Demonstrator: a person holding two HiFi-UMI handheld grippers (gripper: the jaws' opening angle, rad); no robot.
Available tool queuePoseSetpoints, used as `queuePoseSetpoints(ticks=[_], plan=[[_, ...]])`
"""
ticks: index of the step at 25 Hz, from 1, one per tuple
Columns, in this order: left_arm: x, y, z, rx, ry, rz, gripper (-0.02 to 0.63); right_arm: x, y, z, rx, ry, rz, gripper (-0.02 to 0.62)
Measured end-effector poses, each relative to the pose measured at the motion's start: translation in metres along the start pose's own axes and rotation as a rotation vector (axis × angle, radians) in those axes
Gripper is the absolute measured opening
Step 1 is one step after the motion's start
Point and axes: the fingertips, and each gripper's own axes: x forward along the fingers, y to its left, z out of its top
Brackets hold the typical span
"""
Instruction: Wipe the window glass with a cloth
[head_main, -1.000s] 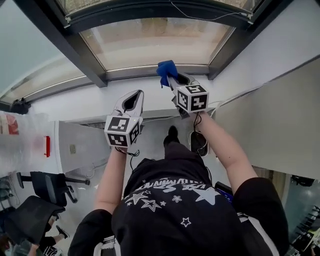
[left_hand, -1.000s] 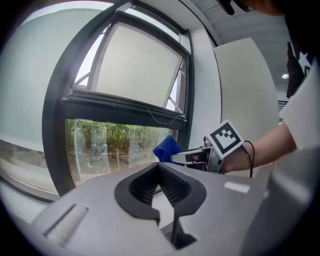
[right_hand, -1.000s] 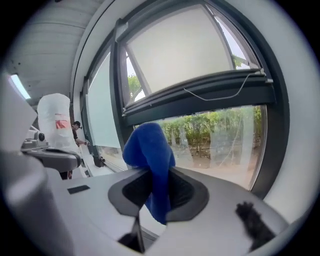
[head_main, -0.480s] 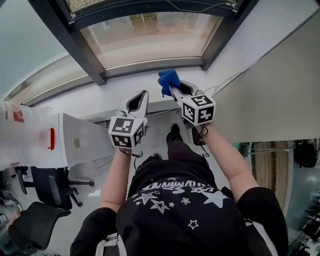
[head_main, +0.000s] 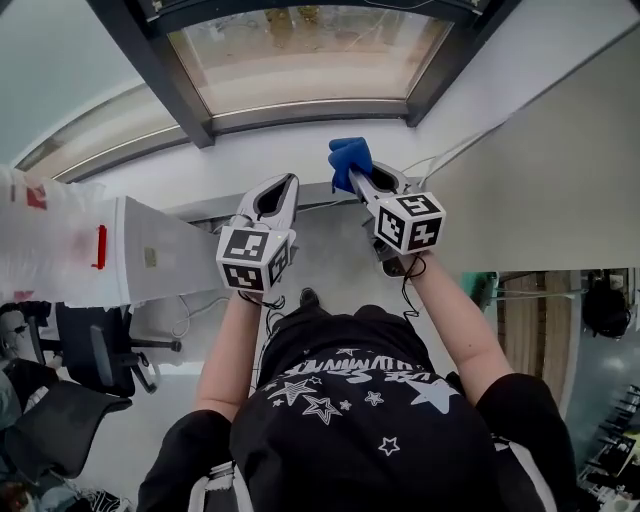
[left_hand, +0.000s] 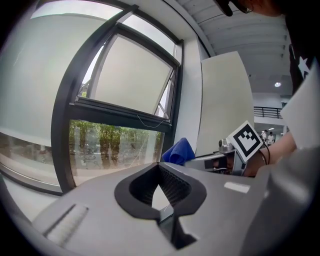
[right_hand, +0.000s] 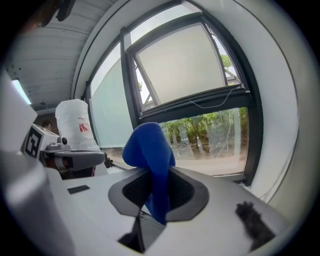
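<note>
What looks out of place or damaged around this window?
Nothing damaged. A thin wire sags loose under the tilted-open upper pane, and the blue cloth sits bunched in the right gripper, off the glass.

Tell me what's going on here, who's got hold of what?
A person stands at a dark-framed window with a handheld two-jaw gripper in each hand. The right gripper is shut on a bunched blue cloth, held up near the window glass pane but not on it, so no wiping is under way at this moment. The left gripper sits beside it, jaws together and empty.
</note>
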Motion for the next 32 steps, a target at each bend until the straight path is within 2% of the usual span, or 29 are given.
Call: queuePoseSetpoints(ticks=[7, 15, 22, 27, 32], plan=[[-0.023, -0.030, 0.003, 0.011, -0.022, 0.047, 0.008, -0.030, 0.020, -0.001, -0.009, -0.029, 0.071, 0.074], [-0.039, -0.079, -0.005, 0.014, -0.040, 0.089, 0.008, -0.091, 0.026, 0.001, -0.010, -0.094, 0.115, 0.074], [-0.059, -0.129, -0.012, 0.026, -0.061, 0.124, 0.008, -0.146, 0.018, -0.021, -0.006, -0.093, 0.139, 0.074], [-0.071, -0.164, -0.026, 0.029, -0.046, 0.127, 0.008, -0.185, 0.020, -0.036, 0.002, -0.097, 0.157, 0.074], [-0.092, -0.184, -0.033, 0.035, -0.045, 0.143, 0.008, -0.208, 0.031, -0.043, -0.004, -0.099, 0.179, 0.074]])
